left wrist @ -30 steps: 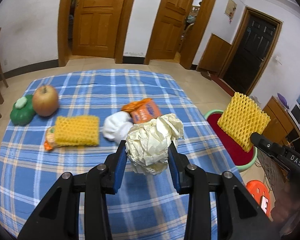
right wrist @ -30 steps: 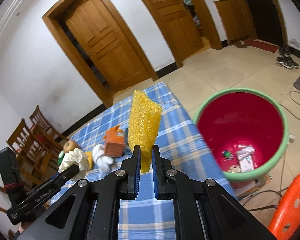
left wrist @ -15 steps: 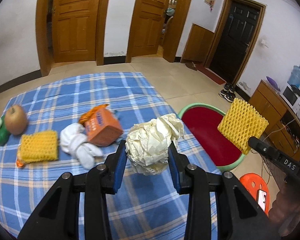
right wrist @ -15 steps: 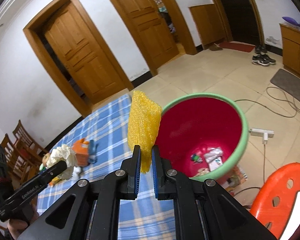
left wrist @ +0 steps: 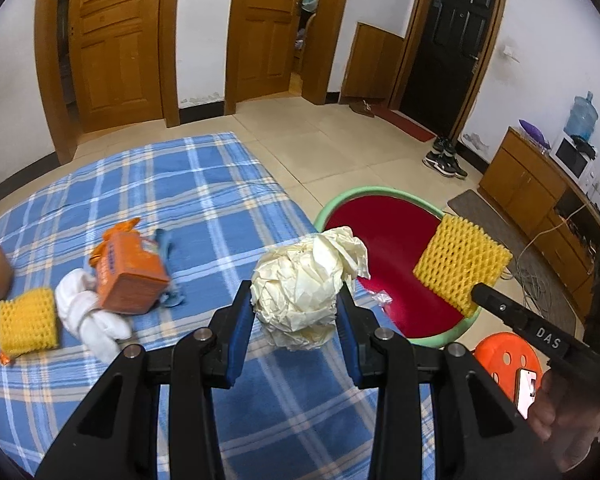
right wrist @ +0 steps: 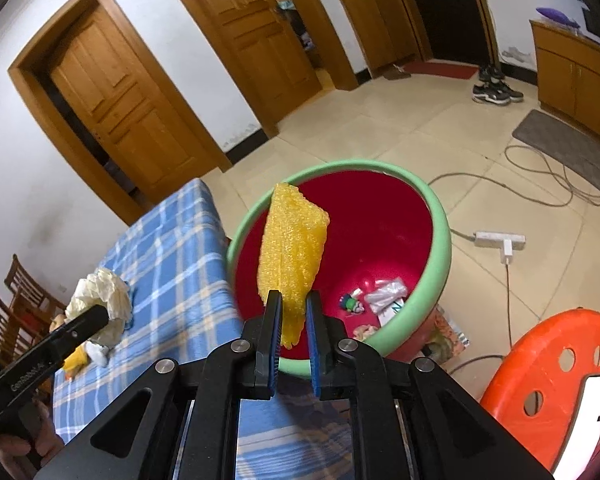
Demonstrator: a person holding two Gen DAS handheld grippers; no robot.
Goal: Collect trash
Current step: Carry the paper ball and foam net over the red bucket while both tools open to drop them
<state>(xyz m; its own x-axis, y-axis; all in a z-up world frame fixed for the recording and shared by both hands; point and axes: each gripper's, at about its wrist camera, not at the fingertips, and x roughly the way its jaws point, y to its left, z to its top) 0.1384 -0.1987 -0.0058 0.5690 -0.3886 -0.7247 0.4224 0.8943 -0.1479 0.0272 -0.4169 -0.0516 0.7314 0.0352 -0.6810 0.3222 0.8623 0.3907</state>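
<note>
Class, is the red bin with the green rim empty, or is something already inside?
Not empty: the red bin with the green rim already holds small wrappers at its bottom.

left claw [left wrist: 296, 308] grips paper wad [left wrist: 300, 284] | yellow foam net [left wrist: 460, 266] over red bin [left wrist: 380, 224]

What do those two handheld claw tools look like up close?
Both look alike: matte black plastic frames with triangular cut-outs, silver pivot bolts, and two flat fingers lined with blue ribbed pads. The left claw has its side printed in white lettering, partly readable in the right view. The right claw carries white letters "DAS" on its side. No cables show.
</note>
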